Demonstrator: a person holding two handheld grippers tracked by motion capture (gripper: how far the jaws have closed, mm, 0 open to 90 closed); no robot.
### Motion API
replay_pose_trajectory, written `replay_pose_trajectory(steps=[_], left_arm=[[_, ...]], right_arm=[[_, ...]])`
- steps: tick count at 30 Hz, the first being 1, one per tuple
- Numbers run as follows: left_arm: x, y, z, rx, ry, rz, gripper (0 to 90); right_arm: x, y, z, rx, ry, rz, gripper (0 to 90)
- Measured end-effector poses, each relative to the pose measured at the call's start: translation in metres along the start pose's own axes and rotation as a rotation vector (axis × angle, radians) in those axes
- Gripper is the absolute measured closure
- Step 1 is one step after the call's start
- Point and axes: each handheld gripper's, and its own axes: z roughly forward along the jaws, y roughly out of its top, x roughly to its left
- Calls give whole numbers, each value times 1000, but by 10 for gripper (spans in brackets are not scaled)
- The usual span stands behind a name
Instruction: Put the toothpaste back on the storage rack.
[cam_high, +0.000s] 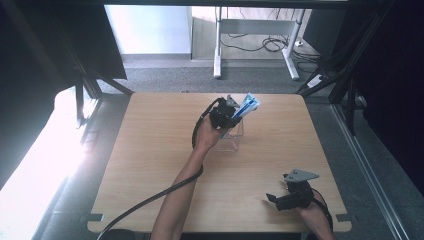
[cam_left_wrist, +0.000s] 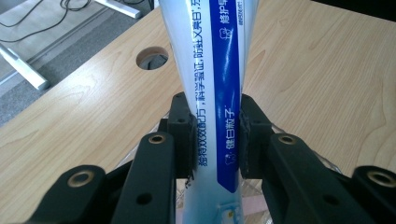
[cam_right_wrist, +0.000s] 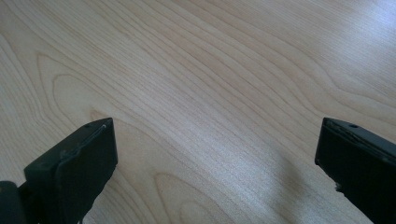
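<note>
High view: the left claw (cam_high: 235, 112) pinches a blue toothpaste tube (cam_high: 247, 106) over the clear box (cam_high: 233, 137), mid-surface. Next, I think, lower it in. The right claw (cam_high: 280, 198) rests spread wide.

Light wooden table (cam_high: 150, 165) seen at centre frame, grey carpet (cam_high: 165, 80) beyond, white desk legs (cam_high: 218, 55) and cables (cam_high: 265, 44) at top, glare noted at left edge.

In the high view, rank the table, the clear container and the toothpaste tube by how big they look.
1. Table, by far.
2. Clear container.
3. Toothpaste tube, though the left tool hides part of it, so this last ranking is unsure.
</note>
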Motion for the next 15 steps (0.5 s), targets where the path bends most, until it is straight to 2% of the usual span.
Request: replay_pose_trajectory(steps=[3,15], left_arm=[[0,-3,-1,-3,-5,-6,710],[-2,-6,-5,11,-9,16,703]], right_arm=[[0,0,0,-1,0,0,0],[1,0,1,6,1,-8,0]])
